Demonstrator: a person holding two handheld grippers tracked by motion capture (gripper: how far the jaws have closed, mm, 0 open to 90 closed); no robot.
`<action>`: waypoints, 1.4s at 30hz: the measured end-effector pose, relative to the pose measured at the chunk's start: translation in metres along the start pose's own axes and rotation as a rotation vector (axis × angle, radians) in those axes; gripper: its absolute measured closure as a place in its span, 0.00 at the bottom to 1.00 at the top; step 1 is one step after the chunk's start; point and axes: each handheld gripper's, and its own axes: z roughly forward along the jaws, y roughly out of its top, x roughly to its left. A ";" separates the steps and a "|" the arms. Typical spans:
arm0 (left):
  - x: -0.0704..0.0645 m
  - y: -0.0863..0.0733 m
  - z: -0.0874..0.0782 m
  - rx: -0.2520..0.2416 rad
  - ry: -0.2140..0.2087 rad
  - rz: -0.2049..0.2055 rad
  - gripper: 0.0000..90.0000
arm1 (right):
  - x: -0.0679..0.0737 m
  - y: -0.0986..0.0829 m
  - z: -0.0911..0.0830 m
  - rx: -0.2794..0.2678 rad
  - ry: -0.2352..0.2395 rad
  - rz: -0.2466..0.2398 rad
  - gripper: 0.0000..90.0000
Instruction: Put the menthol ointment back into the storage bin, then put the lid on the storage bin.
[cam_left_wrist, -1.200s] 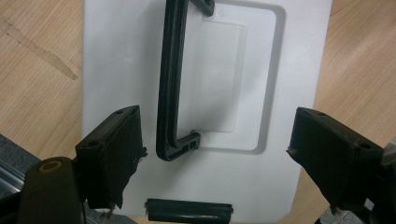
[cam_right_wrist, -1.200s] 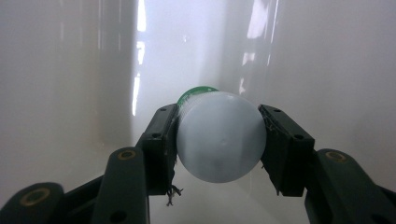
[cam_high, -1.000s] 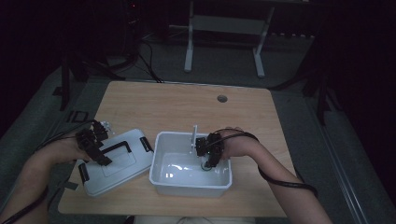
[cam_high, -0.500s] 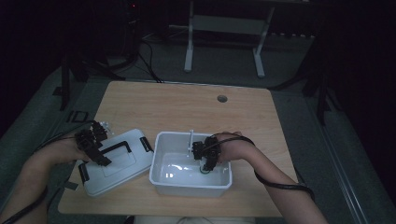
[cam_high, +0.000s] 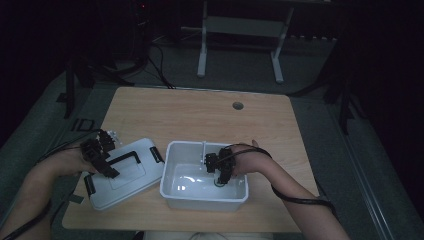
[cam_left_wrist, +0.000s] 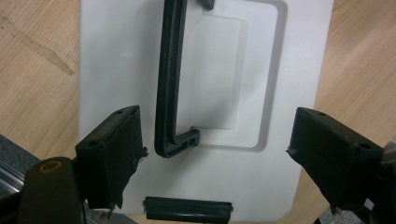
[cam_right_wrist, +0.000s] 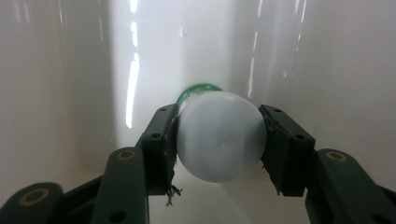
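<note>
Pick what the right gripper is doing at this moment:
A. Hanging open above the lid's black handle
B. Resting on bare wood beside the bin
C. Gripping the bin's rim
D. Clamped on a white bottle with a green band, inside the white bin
D: in the right gripper view the right gripper has both jaws pressed against the white bottle, with the bin walls around it; the high view shows that gripper down inside the bin.

Light wooden surface (cam_high: 200, 115) has a small round grommet hole (cam_high: 238, 105) well beyond the right tool (cam_high: 219, 176). Way past that, a white frame stand (cam_high: 240, 25) sits on the grey floor (cam_high: 310, 65). Black cables (cam_high: 150, 65) trail across the floor, far beyond the left tool (cam_high: 102, 162).
</note>
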 end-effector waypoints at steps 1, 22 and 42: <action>0.000 0.000 0.000 -0.003 -0.001 0.000 0.19 | 0.000 0.000 0.000 0.006 -0.003 -0.013 0.54; -0.003 0.004 -0.001 -0.032 0.008 0.033 0.20 | -0.003 -0.017 -0.052 -0.097 -0.016 -0.012 0.40; 0.000 0.007 -0.008 -0.089 0.058 0.051 0.20 | -0.008 -0.084 -0.110 -0.244 -0.073 0.078 0.15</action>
